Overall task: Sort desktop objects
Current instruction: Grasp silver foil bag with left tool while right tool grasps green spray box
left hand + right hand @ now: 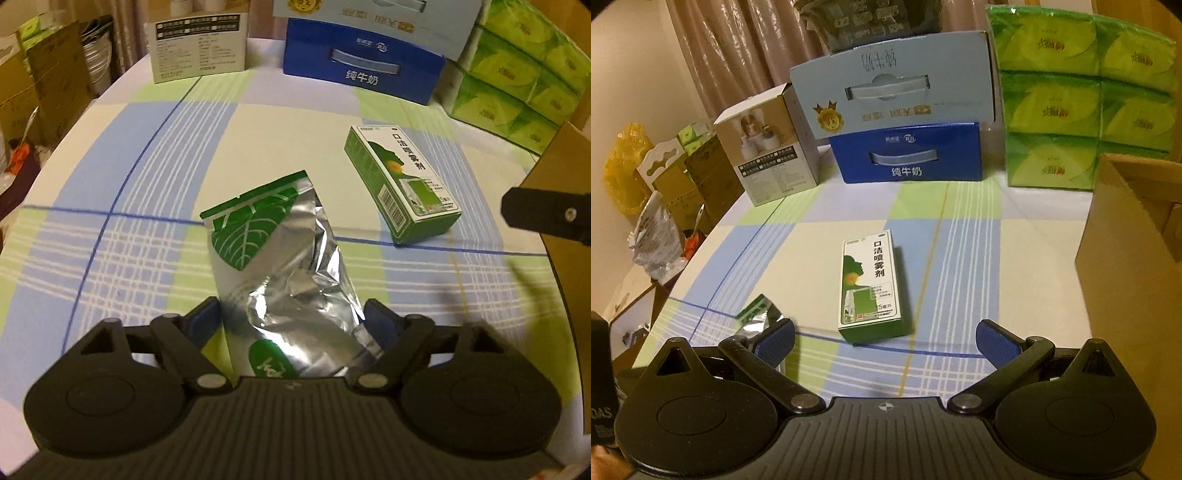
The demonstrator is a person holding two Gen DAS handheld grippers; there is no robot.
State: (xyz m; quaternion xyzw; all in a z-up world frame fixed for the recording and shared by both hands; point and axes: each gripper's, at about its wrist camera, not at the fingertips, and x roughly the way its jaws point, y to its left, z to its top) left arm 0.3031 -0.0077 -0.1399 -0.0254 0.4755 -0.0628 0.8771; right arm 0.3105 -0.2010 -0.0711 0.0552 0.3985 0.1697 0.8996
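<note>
1. The shiny foil bag [291, 273] with a green leaf sticks up from the left gripper [291, 325], which pinches its lower part above the table [122, 155].
2. The green and white box [870, 286] lies flat near the middle of the table, just in front of the right gripper [884, 339], whose fingers are spread wide.
3. A blue box [907, 157] stands at the far edge.

Both wrist views face the milk box [364, 61] [908, 153]; heights unclear.

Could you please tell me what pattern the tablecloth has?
The tablecloth has blue, green and cream checks with white stripes, clearest in the right wrist view.
</note>
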